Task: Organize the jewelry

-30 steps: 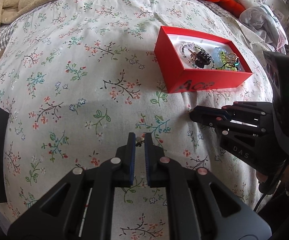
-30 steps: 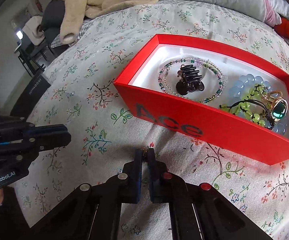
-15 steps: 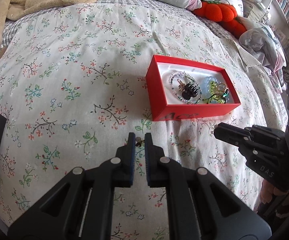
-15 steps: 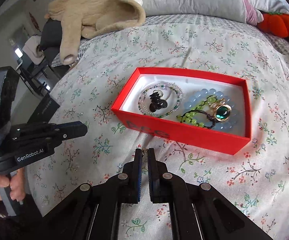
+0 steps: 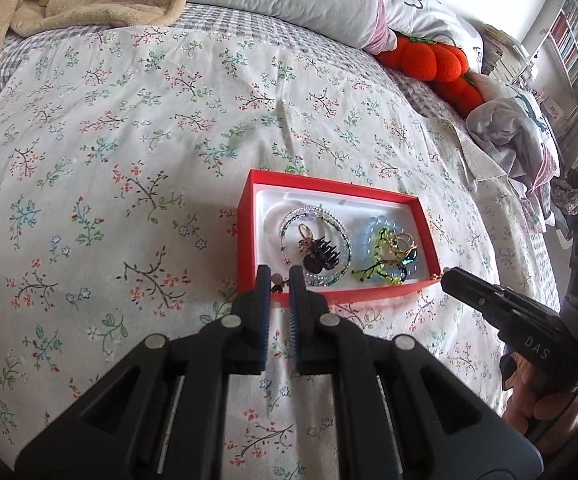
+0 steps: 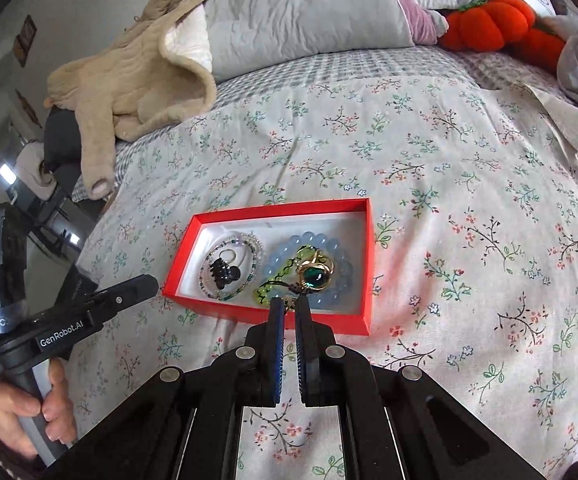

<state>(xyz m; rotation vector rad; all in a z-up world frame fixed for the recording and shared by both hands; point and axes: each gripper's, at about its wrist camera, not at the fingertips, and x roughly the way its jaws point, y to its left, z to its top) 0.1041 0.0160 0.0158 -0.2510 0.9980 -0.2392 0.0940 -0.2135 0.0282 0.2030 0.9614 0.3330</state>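
While both grippers pinch small earrings at the red box's (image 5: 329, 298) near rim, open floral bedspread (image 5: 129, 152) fills the frame's left: left gripper (image 5: 276, 280) clamped on one earring (image 5: 277, 280), right gripper (image 6: 289, 304) on another (image 6: 289, 301).

Red box (image 5: 331, 298) with white lining on a white bedspread (image 5: 129, 152) printed with small flowers; orange plush (image 6: 493, 20); beige blanket (image 6: 129, 84).

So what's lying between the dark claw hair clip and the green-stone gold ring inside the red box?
In the right wrist view, between the dark claw hair clip and the green-stone gold ring: the near arc of the clear beaded bracelet, then the yellow-green beaded strand over the pale blue beaded bracelet.
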